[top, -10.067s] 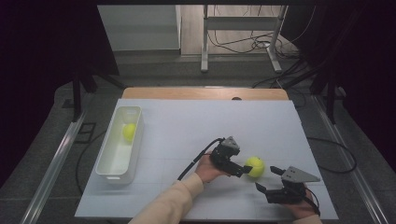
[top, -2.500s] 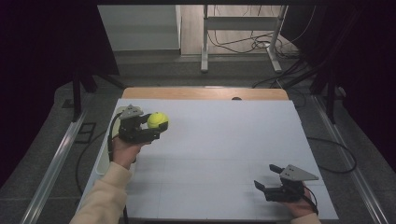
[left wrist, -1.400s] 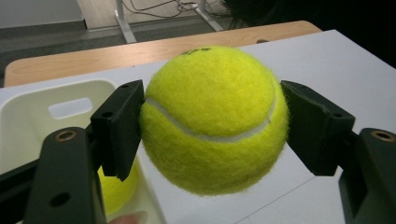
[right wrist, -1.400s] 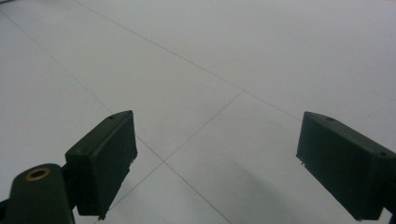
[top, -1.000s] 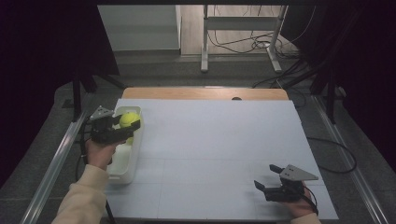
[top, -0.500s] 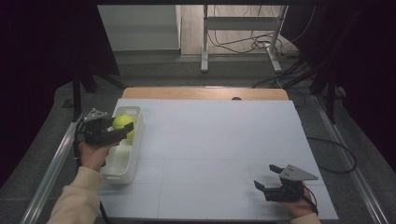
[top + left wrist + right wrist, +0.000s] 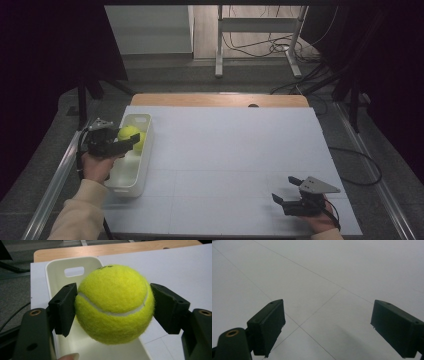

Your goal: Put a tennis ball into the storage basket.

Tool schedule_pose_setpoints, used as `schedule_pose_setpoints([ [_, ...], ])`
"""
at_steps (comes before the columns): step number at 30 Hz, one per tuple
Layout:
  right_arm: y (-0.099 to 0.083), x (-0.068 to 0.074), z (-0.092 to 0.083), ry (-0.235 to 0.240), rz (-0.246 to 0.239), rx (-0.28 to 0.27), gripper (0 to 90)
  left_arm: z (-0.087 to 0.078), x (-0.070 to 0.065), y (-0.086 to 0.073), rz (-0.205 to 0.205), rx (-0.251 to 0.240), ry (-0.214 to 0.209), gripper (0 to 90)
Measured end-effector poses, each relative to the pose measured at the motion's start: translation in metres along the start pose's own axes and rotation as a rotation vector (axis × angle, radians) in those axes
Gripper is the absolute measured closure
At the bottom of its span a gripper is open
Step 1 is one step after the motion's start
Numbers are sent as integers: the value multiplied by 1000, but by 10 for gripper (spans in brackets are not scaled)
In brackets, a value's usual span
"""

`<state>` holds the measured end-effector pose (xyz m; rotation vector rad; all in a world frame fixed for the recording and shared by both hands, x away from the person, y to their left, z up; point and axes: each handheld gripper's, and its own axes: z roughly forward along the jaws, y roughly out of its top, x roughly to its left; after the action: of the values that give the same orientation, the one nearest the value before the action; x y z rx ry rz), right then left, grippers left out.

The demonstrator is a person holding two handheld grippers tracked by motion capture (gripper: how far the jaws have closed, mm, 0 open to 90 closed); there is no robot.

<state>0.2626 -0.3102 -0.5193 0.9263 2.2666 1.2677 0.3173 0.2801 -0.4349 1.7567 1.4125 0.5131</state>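
My left gripper is shut on a yellow tennis ball and holds it over the white bin at the table's left edge. In the left gripper view the tennis ball sits squeezed between both black jaws, above the bin. A second yellow ball lies in the bin, partly hidden behind the held one. My right gripper rests near the front right of the white table, open, with nothing between its jaws; the right gripper looks onto bare tabletop.
White sheet covers the table, with a wooden strip along the far edge. A metal rail runs beside the table on the left. Cables and a stand lie on the floor beyond.
My left gripper carried the tennis ball from the table's right side leftwards to over the bin, drifting slightly left and lower in the last second. The right gripper has stayed still.
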Motion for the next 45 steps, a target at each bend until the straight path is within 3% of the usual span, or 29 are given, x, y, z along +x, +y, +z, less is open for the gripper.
schedule_pose_setpoints([
  [24, 0, 0, 0, -3, -2, 8, 128, 12, 11, -9, -31, 135, 10, 266],
  [38, 0, 0, 0, -3, -2, 9, 128, 14, 10, -13, -15, 175, 4, 265],
  [45, 0, 0, 0, -4, -4, 11, 128, 14, 12, -13, -28, 162, -7, 254],
])
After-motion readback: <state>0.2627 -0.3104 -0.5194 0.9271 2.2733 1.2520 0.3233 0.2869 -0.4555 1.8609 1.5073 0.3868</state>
